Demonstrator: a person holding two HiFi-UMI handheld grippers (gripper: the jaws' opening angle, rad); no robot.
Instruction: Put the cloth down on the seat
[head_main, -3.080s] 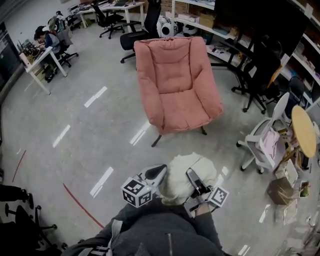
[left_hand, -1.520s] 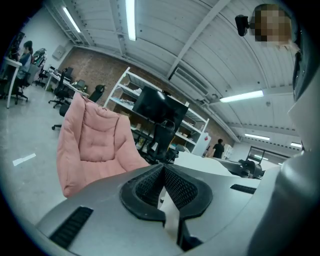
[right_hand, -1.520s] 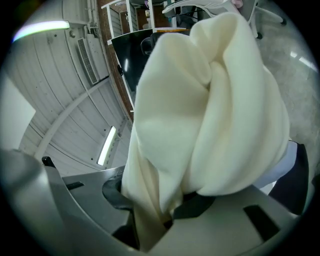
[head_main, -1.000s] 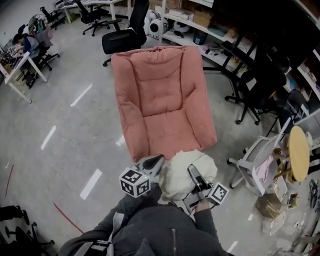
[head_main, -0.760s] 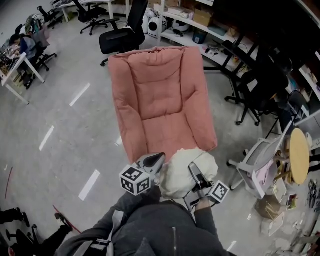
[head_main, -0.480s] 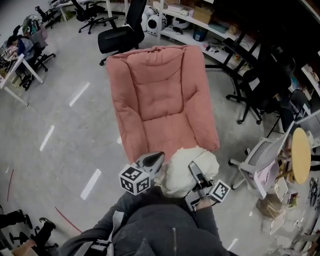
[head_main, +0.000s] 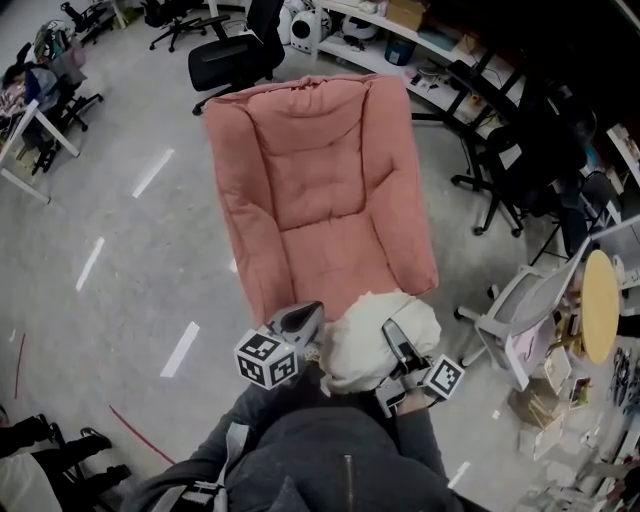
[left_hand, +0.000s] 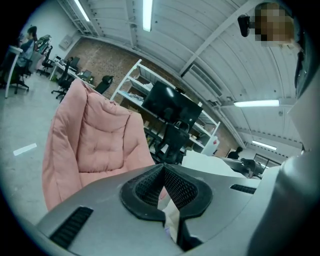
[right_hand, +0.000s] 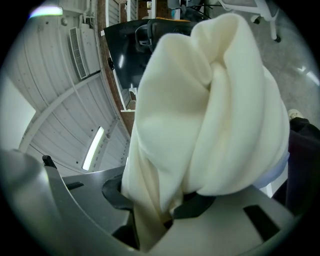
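A bundled cream cloth (head_main: 370, 335) hangs between my two grippers, just in front of the front edge of a pink padded armchair (head_main: 320, 190). My left gripper (head_main: 310, 318) holds its left side, the jaws closed with a strip of cloth (left_hand: 170, 220) pinched between them; the armchair (left_hand: 95, 145) lies ahead of it. My right gripper (head_main: 395, 335) holds the right side. In the right gripper view the cloth (right_hand: 210, 100) billows over the jaws and fills the frame, and the right gripper (right_hand: 160, 202) is closed on its gathered lower end.
Black office chairs (head_main: 225, 60) stand behind the armchair and another (head_main: 505, 175) to its right. A white chair (head_main: 515, 325) and a round wooden table (head_main: 600, 305) stand at the right. Shelving (head_main: 420, 30) lines the back wall. A person's legs (head_main: 50, 465) show at the lower left.
The armchair has come nearer and fills more of the head view; the cloth bundle now overlaps the seat's front edge. Both grippers keep their hold.
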